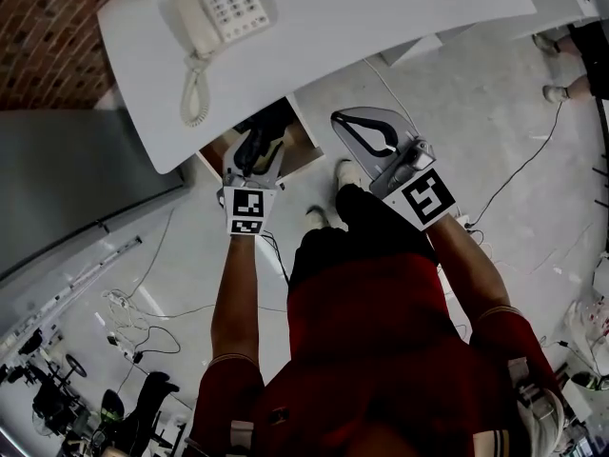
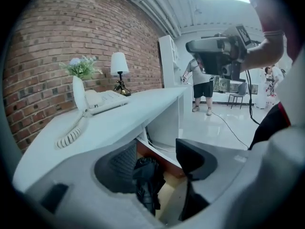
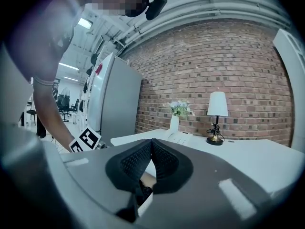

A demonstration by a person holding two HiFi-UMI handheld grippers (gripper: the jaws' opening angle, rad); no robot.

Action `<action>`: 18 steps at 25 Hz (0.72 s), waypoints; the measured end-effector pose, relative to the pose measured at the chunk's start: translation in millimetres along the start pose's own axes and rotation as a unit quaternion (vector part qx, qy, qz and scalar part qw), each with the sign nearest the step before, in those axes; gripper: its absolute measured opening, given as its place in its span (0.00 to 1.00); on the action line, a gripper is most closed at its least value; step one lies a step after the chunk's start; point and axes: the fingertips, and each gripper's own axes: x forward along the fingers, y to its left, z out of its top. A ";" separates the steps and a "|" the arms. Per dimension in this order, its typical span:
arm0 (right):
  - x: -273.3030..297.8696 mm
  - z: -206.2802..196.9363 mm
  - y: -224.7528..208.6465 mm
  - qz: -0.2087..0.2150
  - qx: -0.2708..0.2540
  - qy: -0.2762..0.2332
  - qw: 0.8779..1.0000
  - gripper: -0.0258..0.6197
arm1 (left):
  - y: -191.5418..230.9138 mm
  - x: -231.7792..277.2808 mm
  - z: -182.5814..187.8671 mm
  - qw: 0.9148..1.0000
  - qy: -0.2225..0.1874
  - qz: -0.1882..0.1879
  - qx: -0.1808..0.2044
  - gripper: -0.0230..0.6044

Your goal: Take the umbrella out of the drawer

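Lying folded and black in the drawer (image 1: 306, 149) — umbrella (image 2: 147, 181); left gripper (image 2: 157, 161) wide, right gripper (image 3: 151, 159) closed.

We see the right gripper (image 3: 151, 144) with its ribbed pads (image 3: 136, 163) meeting at the tips, nothing between them. Below the pads a dark thing shows in a narrow gap; we cannot tell what it is. Beyond stands a white desk (image 3: 248, 159) against a brick wall (image 3: 214, 61). On the desk are a phone (image 3: 180, 138), a vase (image 3: 174, 123) of flowers and a lamp (image 3: 217, 109). Left of the desk stands a tall grey cabinet (image 3: 114, 104). A marker cube (image 3: 86, 140) sits low at left, under the person's arm (image 3: 45, 104).
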 end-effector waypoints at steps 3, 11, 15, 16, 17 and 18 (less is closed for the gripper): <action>5.9 -14.0 -9.9 0.000 0.002 0.002 1.000 0.06 | 1.7 22.7 -22.8 1.000 0.024 -0.004 0.002 0.47; 13.5 -49.4 -24.3 0.002 0.004 0.003 1.000 0.06 | 8.7 69.7 -84.6 0.997 0.083 -0.003 -0.001 0.56; 14.2 -69.7 -32.5 0.002 0.005 0.010 1.000 0.06 | 13.2 90.2 -111.8 0.993 0.116 -0.003 0.007 0.60; 14.7 -73.7 -34.2 0.001 0.005 0.009 1.000 0.06 | 14.9 94.7 -117.1 0.992 0.122 -0.002 0.009 0.61; 14.9 -77.2 -35.7 0.000 0.006 0.008 1.000 0.06 | 16.2 98.7 -122.2 0.992 0.128 -0.001 0.012 0.62; 14.5 -80.9 -36.8 -0.001 0.006 0.007 1.000 0.06 | 17.1 102.5 -127.2 0.991 0.135 0.000 0.015 0.63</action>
